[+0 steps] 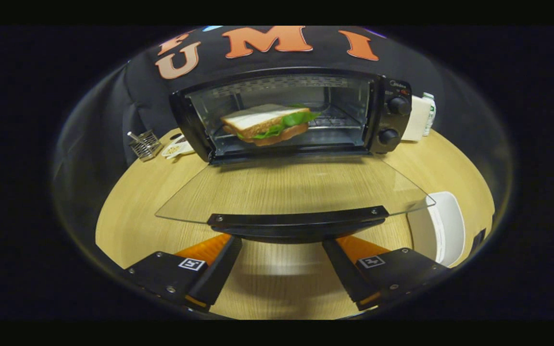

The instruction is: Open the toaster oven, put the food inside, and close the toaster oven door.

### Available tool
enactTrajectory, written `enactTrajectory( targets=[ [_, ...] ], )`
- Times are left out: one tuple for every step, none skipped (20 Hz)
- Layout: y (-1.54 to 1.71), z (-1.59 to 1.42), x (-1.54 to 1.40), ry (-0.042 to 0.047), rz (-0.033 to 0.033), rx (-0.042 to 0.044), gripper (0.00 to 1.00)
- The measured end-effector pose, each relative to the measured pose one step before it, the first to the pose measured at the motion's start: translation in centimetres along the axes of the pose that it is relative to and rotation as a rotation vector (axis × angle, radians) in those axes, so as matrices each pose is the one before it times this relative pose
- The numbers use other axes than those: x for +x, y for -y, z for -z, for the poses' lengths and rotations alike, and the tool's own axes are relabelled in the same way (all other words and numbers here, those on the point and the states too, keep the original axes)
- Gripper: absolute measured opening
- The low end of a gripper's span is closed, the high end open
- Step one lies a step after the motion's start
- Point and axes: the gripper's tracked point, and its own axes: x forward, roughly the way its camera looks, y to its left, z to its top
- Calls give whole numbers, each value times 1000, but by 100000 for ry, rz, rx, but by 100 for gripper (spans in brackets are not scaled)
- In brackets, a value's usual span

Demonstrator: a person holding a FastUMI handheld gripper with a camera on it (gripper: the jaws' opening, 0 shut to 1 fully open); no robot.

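A black toaster oven (383, 110) stands at the back of the wooden table with its glass door (291, 190) folded down flat toward me. A sandwich (270, 124) with white bread and green lettuce lies on the rack inside the oven. The door's black handle (298, 222) runs along its near edge, just above and ahead of my fingertips. My gripper (282, 240) is open, its fingers (209, 262) spread under the two ends of the handle and pressing on nothing.
A white plate (443, 228) sits on the table to the right of the door. A wire basket (144, 144) and a small dish (177, 150) stand left of the oven. A white box (415, 119) and a bottle (430, 111) stand right of it.
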Motion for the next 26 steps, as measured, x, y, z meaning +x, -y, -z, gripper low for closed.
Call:
enactTrajectory(
  targets=[
    [-2,-266,-184,-7,-359,-536,99],
    [-156,361,-375,-1217,-1192,-2156,99],
    [-11,633,-656,-1458,-666,-2293,99],
    [-49,507,-268,-346,-81,-1480,100],
    [136,495,-94,-446,212,-467,100],
    [166,2,93,-85,574,380,99],
    [16,-312,254,128,101,1104,99],
    [-84,-692,239,541,-275,2048,99],
    [-22,-1053,159,1529,139,2006,100],
    [60,-1249,72,1995,109,1036,100],
    [-14,-1286,59,2468,243,112,99],
    [16,-987,173,2368,-45,-510,99],
    [193,-971,-6,1921,267,-787,99],
    [35,-907,45,1554,-58,-128,99],
    [46,-728,49,953,-46,446,99],
    [106,-495,-155,848,-2,616,99],
    [23,-662,40,1072,153,504,99],
    [-9,-147,125,-398,-261,-191,99],
    [-105,-523,147,1402,176,-138,100],
    [-44,-444,-78,447,128,-849,99],
    [108,-444,-55,1208,197,-676,99],
    [31,-590,-51,821,16,-856,99],
    [-90,-709,176,1175,-176,-2,99],
    [-164,-648,361,673,-245,546,99],
    [-26,-630,249,912,-305,881,99],
    [-21,-520,246,855,-218,889,99]
  ],
)
